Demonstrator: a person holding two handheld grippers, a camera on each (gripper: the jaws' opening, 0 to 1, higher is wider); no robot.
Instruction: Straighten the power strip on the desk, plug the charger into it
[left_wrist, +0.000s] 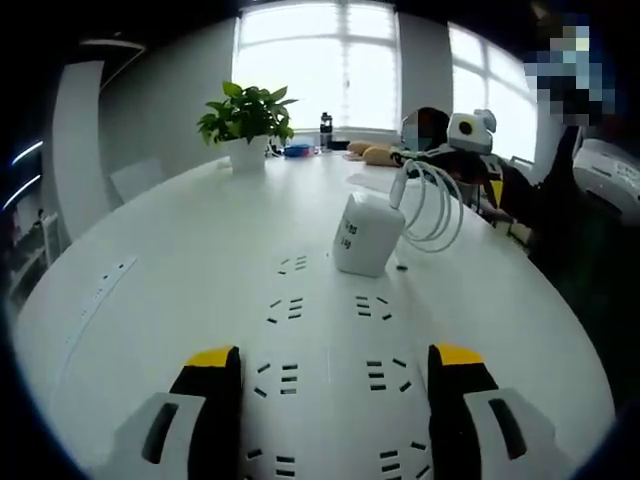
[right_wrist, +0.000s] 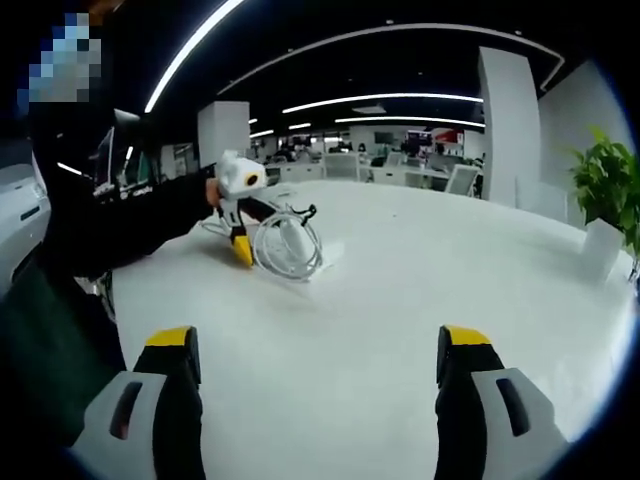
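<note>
Status: the task appears close to finished, subject to one check. The power strip (left_wrist: 330, 300) lies flat on the desk (left_wrist: 180, 240) and runs straight away from me between the jaws of my left hand-held gripper (left_wrist: 335, 360), so I judge the straightening done. The charger (left_wrist: 365, 235) stands on the far part of the strip, leaning slightly. I cannot confirm from here that its pins are fully seated, so a final press may be left. Both tools are idle: the left hand-held gripper is spread wide over the strip and holds nothing. The right hand-held gripper (right_wrist: 317, 345) is equally wide over bare desk, well short of the charger. Condition of the items: the strip is white and broad, with several rows of dark socket slots, none visibly blocked. The charger is a white rounded block with small printing on its near face. Its white cable (left_wrist: 435, 205) rises from the top and hangs in a loose coil beside it, off the strip.
</note>
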